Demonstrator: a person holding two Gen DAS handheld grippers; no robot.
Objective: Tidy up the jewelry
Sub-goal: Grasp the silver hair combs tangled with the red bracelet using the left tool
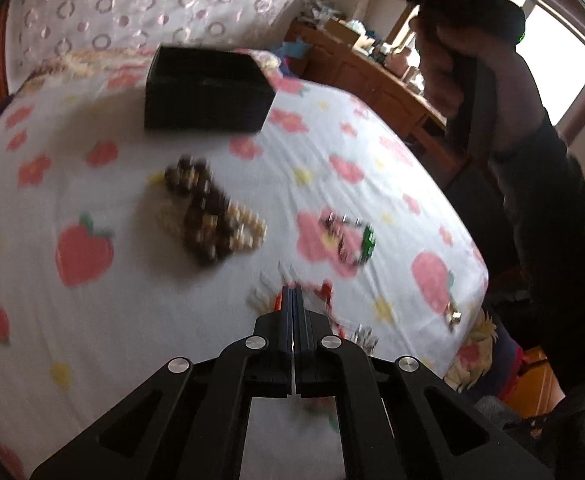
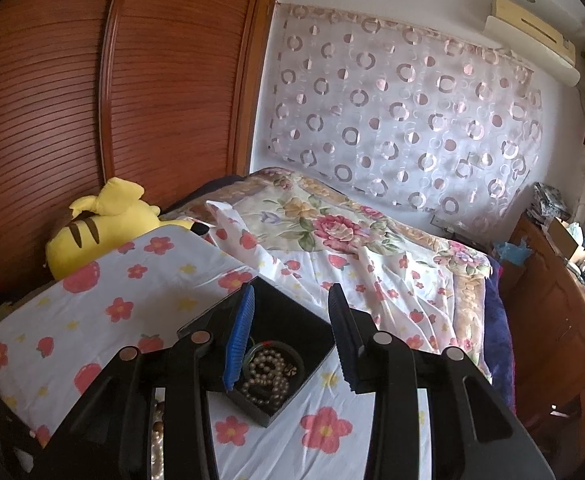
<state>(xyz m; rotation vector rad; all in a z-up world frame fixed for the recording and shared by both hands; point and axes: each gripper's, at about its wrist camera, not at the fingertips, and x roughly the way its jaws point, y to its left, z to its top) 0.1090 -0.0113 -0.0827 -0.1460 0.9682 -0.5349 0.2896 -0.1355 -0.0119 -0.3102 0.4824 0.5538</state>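
Pressing its fingers together with nothing visibly between them, the left gripper [image 1: 293,294] is held low over the floral sheet [image 1: 92,332]. Beyond it, mixed bead bracelets [image 1: 208,212] are heaped, blurred. The right gripper [image 2: 290,334] is spread wide and empty above the black box [image 2: 292,320], where pearl strands [image 2: 266,376] are seen.

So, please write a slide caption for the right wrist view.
Open right claw above black box holding pearl beads.
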